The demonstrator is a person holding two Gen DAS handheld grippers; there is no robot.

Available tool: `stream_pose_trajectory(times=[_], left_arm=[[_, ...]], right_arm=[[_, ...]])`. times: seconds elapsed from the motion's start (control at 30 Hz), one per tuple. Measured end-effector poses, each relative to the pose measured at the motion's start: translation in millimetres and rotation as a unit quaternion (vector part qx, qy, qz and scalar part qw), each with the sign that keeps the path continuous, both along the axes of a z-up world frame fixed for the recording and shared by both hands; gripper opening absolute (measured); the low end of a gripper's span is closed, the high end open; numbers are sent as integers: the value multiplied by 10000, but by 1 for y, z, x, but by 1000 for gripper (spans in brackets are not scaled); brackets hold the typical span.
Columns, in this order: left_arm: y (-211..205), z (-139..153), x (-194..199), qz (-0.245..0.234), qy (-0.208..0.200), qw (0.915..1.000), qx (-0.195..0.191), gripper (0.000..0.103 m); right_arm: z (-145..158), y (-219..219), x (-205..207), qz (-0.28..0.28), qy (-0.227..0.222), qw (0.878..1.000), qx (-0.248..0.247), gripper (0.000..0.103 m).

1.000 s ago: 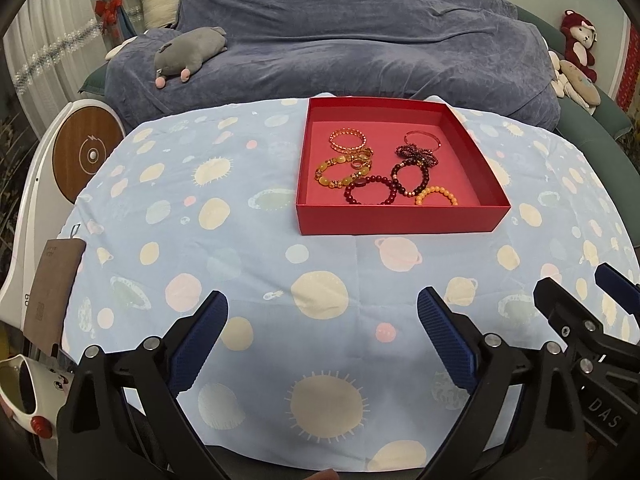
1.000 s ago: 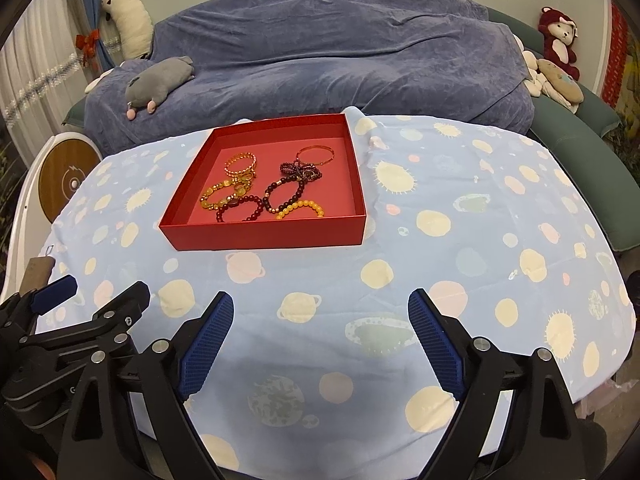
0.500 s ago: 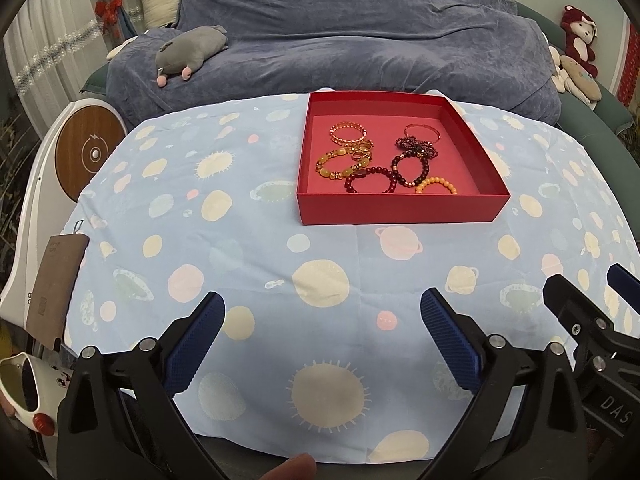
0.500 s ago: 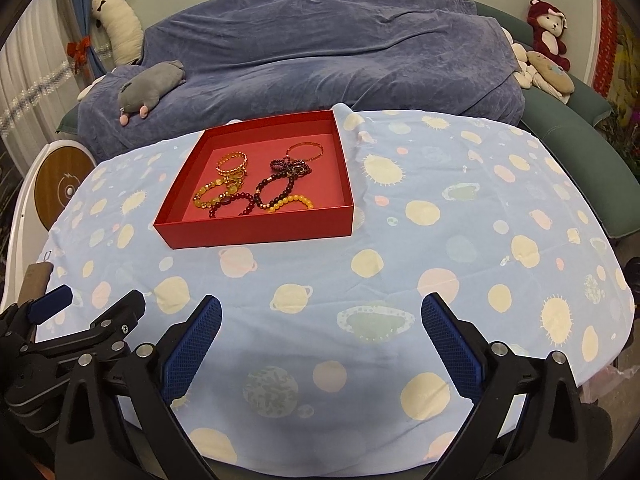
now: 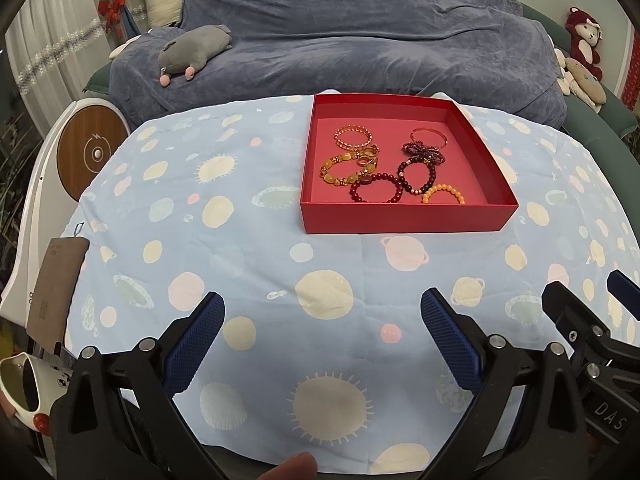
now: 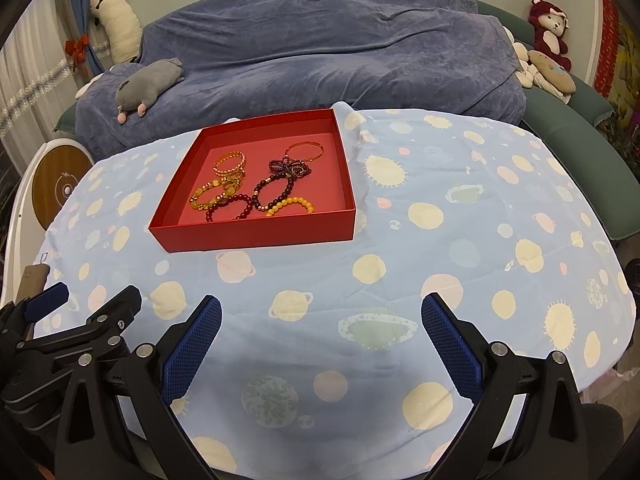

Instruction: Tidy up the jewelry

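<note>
The left tool [image 5: 320,334] hangs over the tabletop's [image 5: 240,264] near edge, jaws spread wide and empty. Toward the far edge, a red tray [image 5: 404,220] holds the beaded bracelets [image 5: 378,188]. The right tool [image 6: 320,336], just opened fully, grips nothing beside its twin.

The letters "DAS" stand in white on the black body of the right gripper [image 5: 624,292], just right of the left gripper [image 5: 320,336]; the brown tag [image 5: 54,288] far left carries print too small to read.
</note>
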State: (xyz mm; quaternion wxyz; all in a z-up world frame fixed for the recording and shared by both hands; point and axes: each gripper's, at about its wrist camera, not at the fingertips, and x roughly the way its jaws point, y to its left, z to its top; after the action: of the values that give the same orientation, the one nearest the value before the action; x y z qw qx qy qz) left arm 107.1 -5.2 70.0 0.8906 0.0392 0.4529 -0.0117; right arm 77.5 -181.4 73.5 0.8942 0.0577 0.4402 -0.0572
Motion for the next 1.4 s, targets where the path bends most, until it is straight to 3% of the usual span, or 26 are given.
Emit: stream_pose_trajectory(times=[1.4], left_arm=[[-2,-2,19,87,76,9999,-3,94]], right_arm=[[-5,-5,18,-45,73,10000,16,97]])
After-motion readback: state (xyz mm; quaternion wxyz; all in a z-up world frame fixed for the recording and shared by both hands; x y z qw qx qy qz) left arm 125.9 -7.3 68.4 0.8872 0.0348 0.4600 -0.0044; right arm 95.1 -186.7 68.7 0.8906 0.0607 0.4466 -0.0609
